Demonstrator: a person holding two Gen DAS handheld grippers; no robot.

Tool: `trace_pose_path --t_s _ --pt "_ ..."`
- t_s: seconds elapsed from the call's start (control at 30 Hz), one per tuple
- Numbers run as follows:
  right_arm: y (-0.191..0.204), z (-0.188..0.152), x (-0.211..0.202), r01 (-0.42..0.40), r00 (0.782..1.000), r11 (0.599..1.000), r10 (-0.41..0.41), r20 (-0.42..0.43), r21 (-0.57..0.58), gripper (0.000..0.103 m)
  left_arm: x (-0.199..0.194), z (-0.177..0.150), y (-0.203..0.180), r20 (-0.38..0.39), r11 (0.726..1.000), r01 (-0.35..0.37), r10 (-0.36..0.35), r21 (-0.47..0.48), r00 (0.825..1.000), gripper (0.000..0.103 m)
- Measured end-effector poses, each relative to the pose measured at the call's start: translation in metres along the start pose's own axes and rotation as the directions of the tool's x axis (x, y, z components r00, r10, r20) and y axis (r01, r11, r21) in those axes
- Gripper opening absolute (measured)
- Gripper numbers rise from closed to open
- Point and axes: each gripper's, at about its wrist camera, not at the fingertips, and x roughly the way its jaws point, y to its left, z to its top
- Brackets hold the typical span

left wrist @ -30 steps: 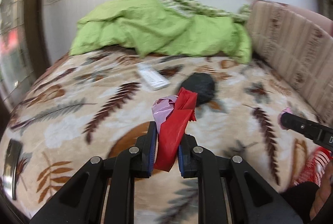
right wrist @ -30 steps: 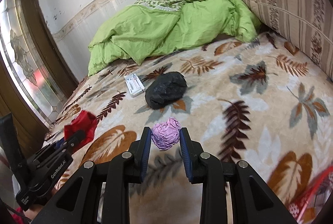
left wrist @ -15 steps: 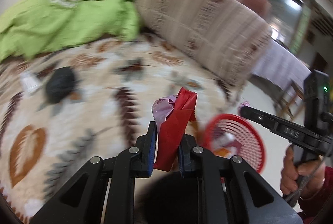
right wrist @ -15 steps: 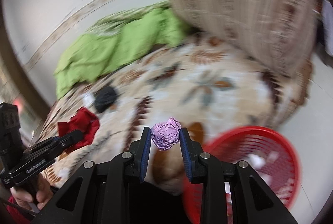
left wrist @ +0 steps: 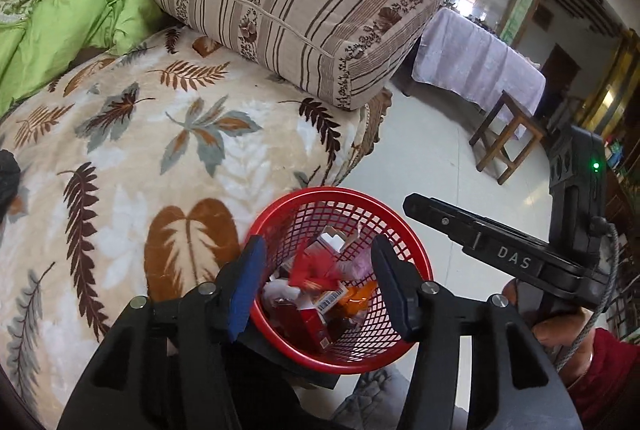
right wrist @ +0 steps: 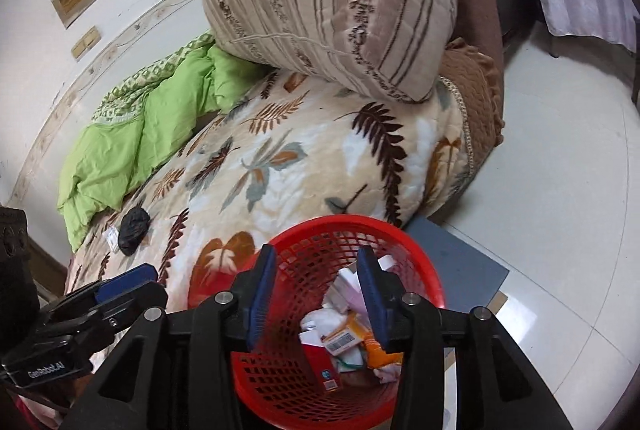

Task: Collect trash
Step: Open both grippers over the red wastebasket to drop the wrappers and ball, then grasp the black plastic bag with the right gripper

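Red basket (left wrist: 416, 330) on floor beside bed (left wrist: 132, 166), both grippers above it.
Left gripper (left wrist: 316, 286) and right gripper (right wrist: 318, 294) jaws opening, nothing between them; red wrapper (left wrist: 316, 270) and other trash in basket, black bag (right wrist: 134, 226) on bed.

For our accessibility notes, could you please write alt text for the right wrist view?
The right gripper, its jaws opening with nothing between them, hangs over a red mesh basket of trash beside a bed with a leaf-print blanket. A black bag lies on the blanket.
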Motion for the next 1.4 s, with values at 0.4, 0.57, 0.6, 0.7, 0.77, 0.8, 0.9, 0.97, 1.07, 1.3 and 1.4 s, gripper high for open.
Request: trace_pose_path --t_s 0.4,0.57,0.6,0.7,0.77,0.8,0.9,0.97,1.07,1.3,1.4 --pt "0.051 0.002 0.029 -0.119 0.992 0.99 0.116 -0.047 -0.079 0.057 -0.055 -0.009 0.08 0.087 0.97 -0.207 0.219 -0.127 0.972 0.054" --pt "0.117 0.003 0.056 -0.199 0.978 0.963 0.183 -0.104 -0.184 0.064 -0.094 -0.024 0.142 0.125 0.911 -0.333 0.37 -0.243 0.921 0.054" --pt "0.134 0.003 0.063 -0.223 0.972 0.954 0.203 -0.115 -0.2 0.066 -0.104 -0.027 0.157 0.131 0.892 -0.362 0.407 -0.272 0.904 0.054" --pt "0.176 0.002 0.081 -0.258 0.963 0.934 0.228 -0.144 -0.245 0.076 -0.129 -0.037 0.2 0.133 0.818 -0.448 0.52 -0.36 0.844 0.054" --pt "0.21 0.001 0.099 -0.298 0.949 0.92 0.256 -0.184 -0.254 0.078 -0.142 -0.046 0.228 0.122 0.751 -0.52 0.609 -0.407 0.784 0.054" --pt "0.226 0.0 0.109 -0.308 0.944 0.916 0.26 -0.205 -0.258 0.079 -0.148 -0.051 0.242 0.107 0.708 -0.558 0.655 -0.432 0.748 0.054" --pt "0.269 -0.003 0.137 -0.342 0.925 0.905 0.276 -0.262 -0.254 0.081 -0.162 -0.069 0.281 0.073 0.606 -0.612 0.738 -0.508 0.671 0.054" --pt "0.297 -0.006 0.159 -0.349 0.918 0.901 0.273 -0.289 -0.258 0.084 -0.169 -0.081 0.303 0.046 0.55 -0.633 0.773 -0.545 0.633 0.054" --pt "0.333 -0.01 0.195 -0.347 0.909 0.907 0.263 -0.322 -0.237 0.085 -0.18 -0.099 0.336 -0.014 0.483 -0.612 0.778 -0.626 0.628 0.054" --pt "0.396 -0.016 0.29 -0.266 0.9 0.949 0.182 -0.395 -0.168 0.085 -0.199 -0.115 0.357 -0.029 0.425 -0.565 0.781 -0.707 0.624 0.054" --pt "0.414 -0.015 0.32 -0.225 0.901 0.967 0.158 -0.405 -0.121 0.085 -0.201 -0.118 0.365 -0.033 0.417 -0.541 0.77 -0.73 0.637 0.054"
